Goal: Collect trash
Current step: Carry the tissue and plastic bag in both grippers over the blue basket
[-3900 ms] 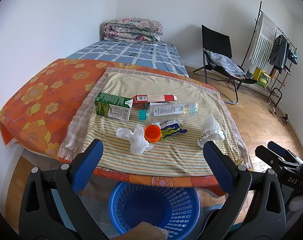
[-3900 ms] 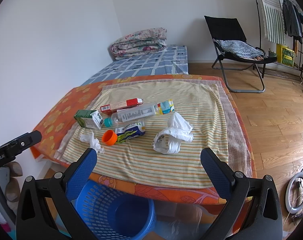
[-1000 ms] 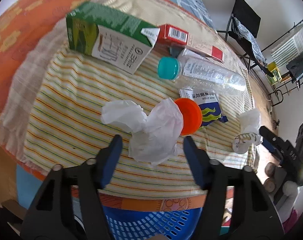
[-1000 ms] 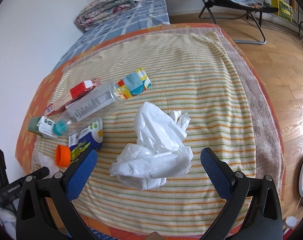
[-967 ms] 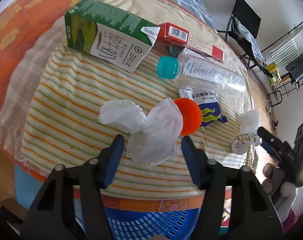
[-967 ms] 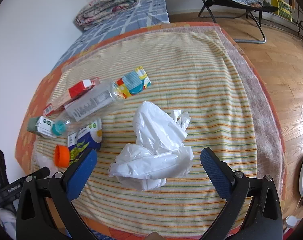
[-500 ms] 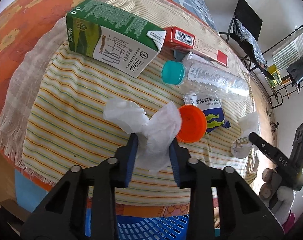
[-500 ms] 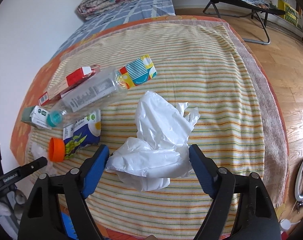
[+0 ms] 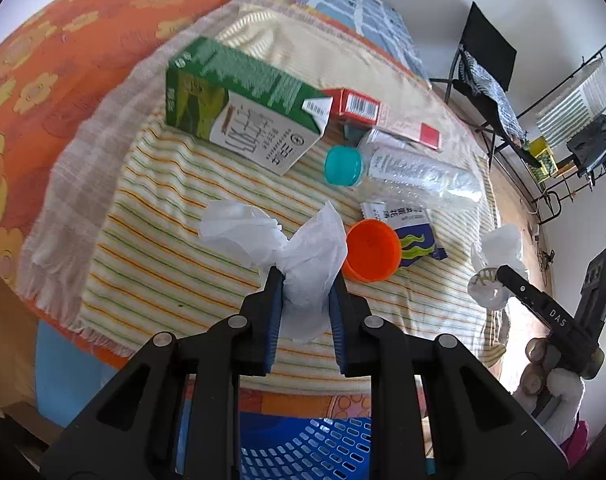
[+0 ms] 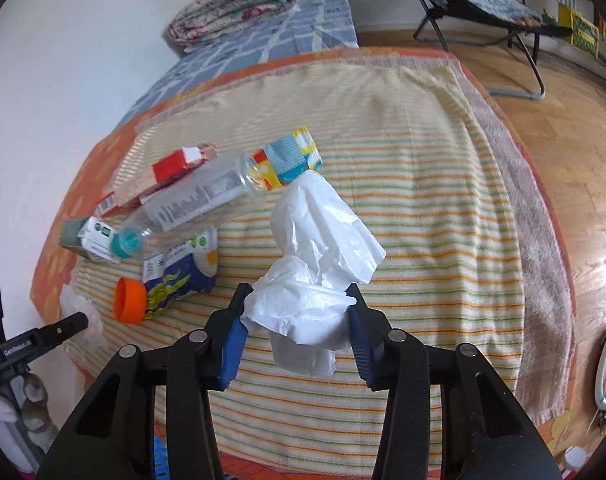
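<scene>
A crumpled white tissue (image 9: 263, 236) is pinched between the blue pads of my left gripper (image 9: 306, 280), whose jaws are closing on it, just above the striped towel (image 9: 151, 208). My right gripper (image 10: 298, 296) is closing on a white plastic bag (image 10: 319, 224), with both pads touching the bag's sides. Still lying on the towel are a green milk carton (image 9: 239, 108), a red box (image 9: 355, 106), a clear bottle (image 9: 415, 168) with a teal cap, an orange cap (image 9: 371, 250) and a blue snack packet (image 9: 417, 236).
A blue plastic basket (image 9: 303, 448) stands on the floor below the bed's near edge. The towel lies on an orange flowered sheet (image 9: 63, 60). A black folding chair (image 10: 483, 4) and a folded quilt (image 10: 239, 4) are at the far side, on wooden floor.
Both pairs of jaws have narrowed from wide open onto their items: the left onto the tissue, the right onto the plastic bag. The left gripper has risen slightly with the tissue.
</scene>
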